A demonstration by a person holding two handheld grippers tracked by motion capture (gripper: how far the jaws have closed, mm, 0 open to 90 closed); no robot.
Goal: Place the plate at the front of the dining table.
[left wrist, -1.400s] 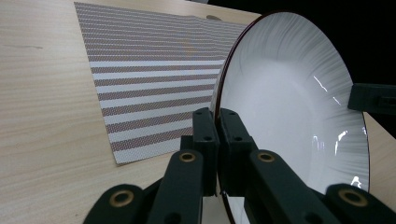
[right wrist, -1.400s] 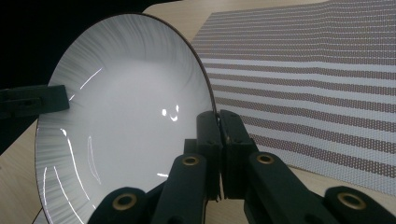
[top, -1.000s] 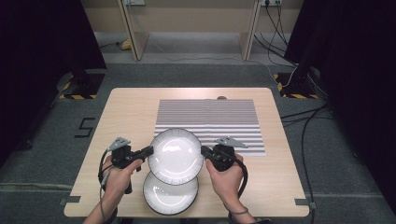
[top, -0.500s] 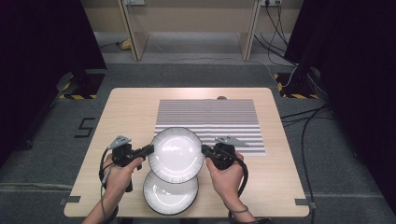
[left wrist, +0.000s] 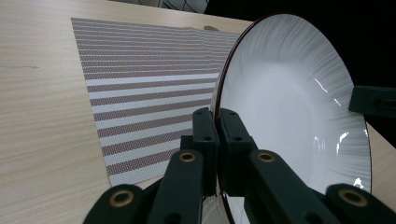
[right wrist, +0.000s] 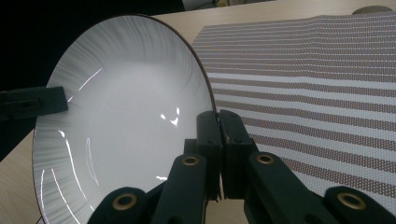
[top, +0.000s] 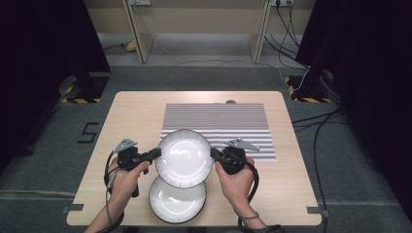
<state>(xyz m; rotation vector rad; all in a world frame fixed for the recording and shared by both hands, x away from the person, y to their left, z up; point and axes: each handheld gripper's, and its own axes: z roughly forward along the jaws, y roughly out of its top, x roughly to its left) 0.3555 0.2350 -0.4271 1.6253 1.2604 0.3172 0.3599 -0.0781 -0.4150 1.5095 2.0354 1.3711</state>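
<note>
A white plate point(top: 184, 158) with a dark rim is held above the table, gripped at opposite edges by both grippers. My left gripper point(top: 156, 154) is shut on its left rim, and my right gripper point(top: 214, 154) is shut on its right rim. In the left gripper view the jaws pinch the plate point(left wrist: 299, 107) at its edge, with my left gripper point(left wrist: 217, 122) closed tight. The right gripper view shows the same hold by my right gripper point(right wrist: 218, 123) on the plate point(right wrist: 126, 102). A second white plate point(top: 177, 201) lies on the table below, partly covered by the lifted one.
A striped placemat point(top: 218, 121) lies flat on the far middle of the wooden table point(top: 131, 111). A small round dark thing point(top: 230, 102) sits at the mat's far edge. Cables point(top: 320, 116) trail on the floor at the right.
The held plate and both grippers have shifted slightly away from the person, toward the placemat. The lower plate has stayed put.
</note>
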